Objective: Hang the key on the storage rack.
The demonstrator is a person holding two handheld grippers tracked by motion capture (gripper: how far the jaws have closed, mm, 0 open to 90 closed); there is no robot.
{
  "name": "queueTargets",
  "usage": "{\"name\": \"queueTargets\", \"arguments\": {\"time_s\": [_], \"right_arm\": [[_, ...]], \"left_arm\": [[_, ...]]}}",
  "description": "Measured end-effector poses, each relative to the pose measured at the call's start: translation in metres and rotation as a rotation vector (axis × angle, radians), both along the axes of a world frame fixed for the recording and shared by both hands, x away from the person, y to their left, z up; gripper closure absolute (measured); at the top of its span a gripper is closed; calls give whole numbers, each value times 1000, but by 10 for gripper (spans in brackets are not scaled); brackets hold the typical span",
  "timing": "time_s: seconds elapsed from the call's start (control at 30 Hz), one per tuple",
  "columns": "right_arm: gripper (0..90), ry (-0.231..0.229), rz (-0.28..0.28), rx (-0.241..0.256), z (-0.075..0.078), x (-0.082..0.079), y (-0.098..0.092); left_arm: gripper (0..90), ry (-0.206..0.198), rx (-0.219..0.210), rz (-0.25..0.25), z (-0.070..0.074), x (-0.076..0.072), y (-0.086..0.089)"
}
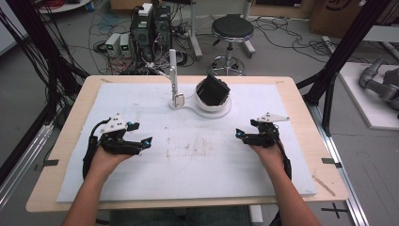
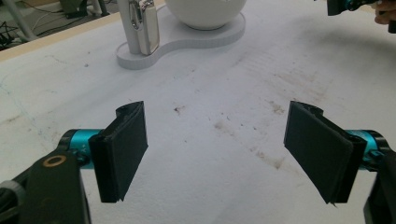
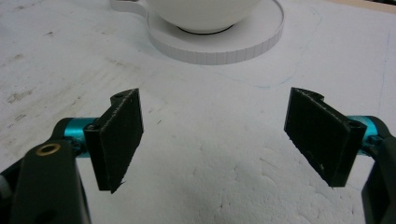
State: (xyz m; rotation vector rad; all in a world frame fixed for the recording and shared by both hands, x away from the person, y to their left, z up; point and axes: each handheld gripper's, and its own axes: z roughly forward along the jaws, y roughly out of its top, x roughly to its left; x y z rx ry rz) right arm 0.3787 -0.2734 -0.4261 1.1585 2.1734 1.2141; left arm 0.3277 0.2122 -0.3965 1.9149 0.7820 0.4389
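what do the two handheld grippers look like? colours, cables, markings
Both match: the left gripper and right gripper have black bodies, flat black rectangular pads, turquoise metal fittings behind the pads and a grey three-cornered plate on top. A black cable trails from each. Forearms are bare, no sleeves.

this is a lab or research workshop set up for recording, not a home. a wooden tabletop point(image 1: 301, 101) covered with a stained white foam sheet point(image 1: 188, 160) stands on a bare grey floor point(image 1: 28, 89) strewn with loose black cables point(image 1: 287, 35). behind it sit dark computer towers point(image 1: 150, 28) and small grey power boxes point(image 1: 117, 44), all wired up. a black round stool point(image 1: 232, 29) on a chrome base stands among the cords. black metal frame struts point(image 1: 346, 47) rise at both sides of the tabletop, with cable bundles hanging down the left one. cardboard boxes point(image 1: 336, 14) are stacked at the back, and part of a grey robot arm point(image 1: 379, 82) lies on a white platform at the right.
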Motion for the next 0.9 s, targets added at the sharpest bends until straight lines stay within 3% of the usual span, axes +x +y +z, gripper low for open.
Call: {"name": "queueTargets", "arguments": {"time_s": [0.9], "right_arm": [[199, 9, 2, -6, 0, -1, 1]], "left_arm": [[214, 22, -7, 10, -8, 4, 4]]}}
